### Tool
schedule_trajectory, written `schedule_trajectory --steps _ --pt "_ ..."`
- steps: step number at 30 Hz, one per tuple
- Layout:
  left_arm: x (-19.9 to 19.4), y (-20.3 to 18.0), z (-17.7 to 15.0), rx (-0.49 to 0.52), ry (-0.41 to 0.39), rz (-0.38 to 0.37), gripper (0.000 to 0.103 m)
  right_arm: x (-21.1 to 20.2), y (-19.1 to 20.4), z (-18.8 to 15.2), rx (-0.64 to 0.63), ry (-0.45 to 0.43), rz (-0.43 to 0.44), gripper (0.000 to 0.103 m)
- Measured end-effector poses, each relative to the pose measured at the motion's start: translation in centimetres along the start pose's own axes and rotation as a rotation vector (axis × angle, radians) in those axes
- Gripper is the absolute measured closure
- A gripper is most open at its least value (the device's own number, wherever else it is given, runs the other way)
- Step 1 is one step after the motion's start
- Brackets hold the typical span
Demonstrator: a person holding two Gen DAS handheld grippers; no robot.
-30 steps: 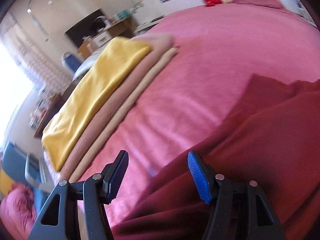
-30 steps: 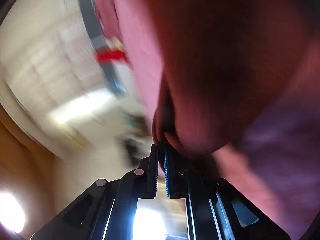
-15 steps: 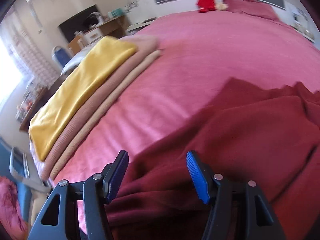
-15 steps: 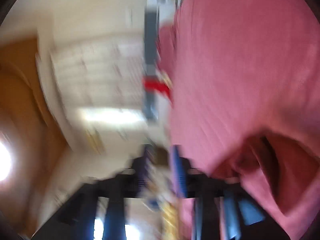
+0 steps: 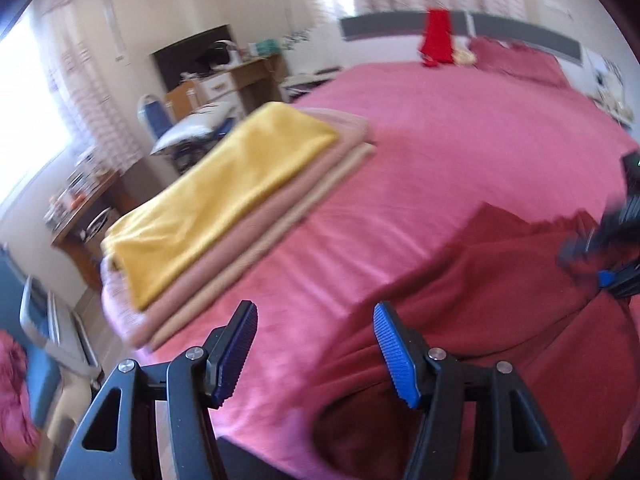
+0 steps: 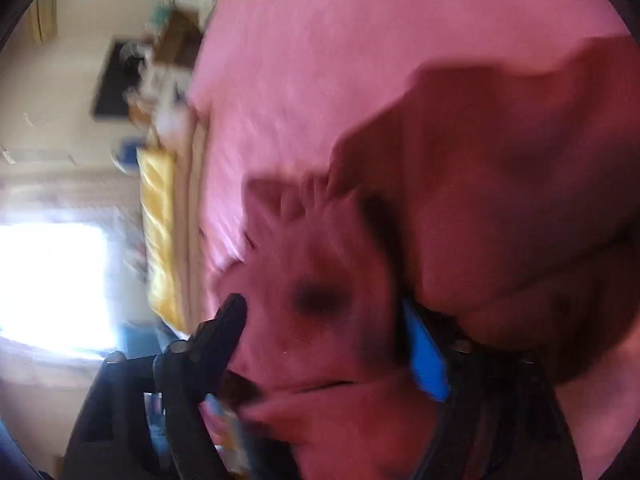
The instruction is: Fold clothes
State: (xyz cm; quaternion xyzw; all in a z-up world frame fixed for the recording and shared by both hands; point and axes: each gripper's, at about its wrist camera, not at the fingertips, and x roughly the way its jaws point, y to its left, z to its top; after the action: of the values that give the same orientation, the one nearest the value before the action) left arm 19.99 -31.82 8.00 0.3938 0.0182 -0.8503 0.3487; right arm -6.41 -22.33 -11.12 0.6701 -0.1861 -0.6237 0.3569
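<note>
Now both tools [image 5: 314,350] [image 6: 320,344] agape over maroon garment [image 5: 500,320].

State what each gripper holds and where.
Left gripper is open, holding nothing. Right gripper is open around the dark red cloth garment, not clamped.

bed [image 5: 420,168]: covered by a pink sheet
folded stack [image 5: 224,216]: on the bed's left part, yellow piece on top, pinkish and beige ones beneath
dark red garment [image 5: 500,312]: spread rumpled on the near right part
pillow [image 5: 516,60]: dark pink, at the far end
</note>
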Motion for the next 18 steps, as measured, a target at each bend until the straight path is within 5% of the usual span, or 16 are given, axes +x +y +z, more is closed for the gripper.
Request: schedule_trajectory --steps 3,7,10,14,18 --pt "-0.9 3.9 0.2 -0.103 -0.015 0.024 0.041 0.9 3.9 -2.1 -0.098 -0.015 -0.027 0.092" --pt "-1.8 8.7 0.8 -0.254 -0.030 0.051 0.041 3.3 12.4 -4.2 -0.210 0.077 0.217 0.093" --pt "-2.0 11.4 1.4 -0.364 -0.049 0.053 0.041 6.7 18.6 -6.2 -0.395 0.246 0.346 0.081" --pt "-0.8 12.0 2.1 -0.407 -0.041 0.046 0.041 6.6 19.5 -5.0 -0.551 0.286 0.208 0.066" --pt "2.4 8.6 3.2 -0.315 0.010 -0.062 0.041 5.6 17.9 -0.9 -0.646 0.241 -0.039 0.031"
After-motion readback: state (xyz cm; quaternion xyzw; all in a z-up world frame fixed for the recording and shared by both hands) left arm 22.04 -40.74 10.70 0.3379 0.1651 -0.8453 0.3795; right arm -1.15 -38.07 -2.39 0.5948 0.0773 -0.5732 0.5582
